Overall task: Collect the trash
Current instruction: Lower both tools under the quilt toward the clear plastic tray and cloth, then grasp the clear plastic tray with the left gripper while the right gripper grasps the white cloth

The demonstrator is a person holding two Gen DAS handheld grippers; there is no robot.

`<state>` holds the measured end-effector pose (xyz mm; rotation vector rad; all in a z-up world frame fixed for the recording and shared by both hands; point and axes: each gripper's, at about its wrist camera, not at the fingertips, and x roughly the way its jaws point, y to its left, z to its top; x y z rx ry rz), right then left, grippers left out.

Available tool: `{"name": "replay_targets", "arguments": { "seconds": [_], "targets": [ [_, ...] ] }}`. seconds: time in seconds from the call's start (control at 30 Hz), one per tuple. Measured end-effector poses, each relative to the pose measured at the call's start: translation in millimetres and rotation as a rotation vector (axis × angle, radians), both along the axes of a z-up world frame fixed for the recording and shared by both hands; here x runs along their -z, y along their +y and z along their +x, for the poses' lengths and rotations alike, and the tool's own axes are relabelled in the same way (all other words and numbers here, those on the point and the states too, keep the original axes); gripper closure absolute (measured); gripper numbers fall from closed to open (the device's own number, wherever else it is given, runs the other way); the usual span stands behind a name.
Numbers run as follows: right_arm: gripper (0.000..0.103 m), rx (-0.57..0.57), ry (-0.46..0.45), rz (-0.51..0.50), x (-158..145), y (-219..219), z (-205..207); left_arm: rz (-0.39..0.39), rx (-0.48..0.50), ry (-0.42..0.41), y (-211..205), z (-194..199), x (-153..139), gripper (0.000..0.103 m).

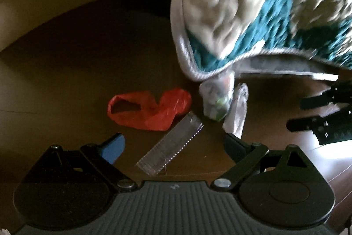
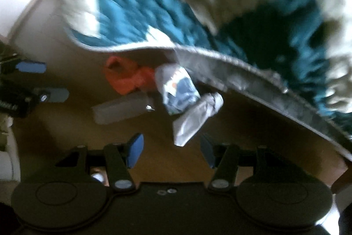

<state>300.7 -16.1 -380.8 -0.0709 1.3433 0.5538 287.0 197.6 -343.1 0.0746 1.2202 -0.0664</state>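
Four bits of trash on a brown floor [image 1: 66, 63], bunched by the hem of a teal-and-cream blanket [image 1: 253, 3]: red bag [image 1: 151, 110], clear box [image 1: 170, 147], printed pouch [image 1: 216, 98], white wrapper [image 1: 237, 111].

In the left wrist view: box nearest, lying at 12 o'clock from the left tool [image 1: 173, 149], its long side slanted toward 1 o'clock, near end just between the fingers in the picture. Height above it hard to judge. Red bag beyond at 11 o'clock, touching the box's far end. Pouch and wrapper at 1 o'clock, pouch tucked partly under the blanket edge. Left tool wide, nothing between the jaws. Right tool visible at 3 o'clock, well apart.

In the right wrist view: wrapper closest, at 12 o'clock from the right tool [image 2: 173, 150], its near end just above the gap between the fingers. Pouch behind it at 12, box at 10, red bag at 11. Right tool wide too, empty.

Likely trouble:
- Blurred frames suggest fast travel; could strike the floor or knock the light pieces away before closing.
- Clear box slanted across the jaws; could twist or skid out if pinched on a corner.
- Thin bag and wrapper lying flat; pads could close on air or scrape the floor.
- Blanket hem overhanging the pouch; could get caught along with it.
- Two tools converging on one small cluster; could collide.
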Motion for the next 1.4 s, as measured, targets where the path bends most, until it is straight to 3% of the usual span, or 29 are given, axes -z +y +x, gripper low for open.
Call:
{"name": "replay_targets", "arguments": {
  "seconds": [0.17,0.37,0.57,0.87,1.0,1.1,1.23,1.4],
  "targets": [
    [0.046,0.069,0.064,-0.034,53,9,12,-0.003,0.015,0.056,4,10,47,0.006],
    [0.046,0.175,0.124,-0.054,105,21,29,0.052,0.052,0.085,5,15,97,0.006],
    [0.046,0.13,0.167,-0.097,140,36,41,0.079,0.078,0.123,9,20,132,0.006],
    [0.046,0.129,0.147,-0.137,161,43,54,0.108,0.128,0.168,5,31,169,0.007],
    [0.047,0.106,0.134,-0.177,166,48,56,0.104,0.136,0.19,3,36,179,0.018],
    [0.047,0.075,0.103,-0.236,167,53,53,0.105,0.127,0.204,3,38,185,0.02],
    [0.045,0.038,0.087,-0.264,169,62,50,0.094,0.118,0.222,4,39,189,0.034],
    [0.044,0.018,0.076,-0.293,171,72,47,0.097,0.115,0.242,4,35,196,0.04]
  ]
}}
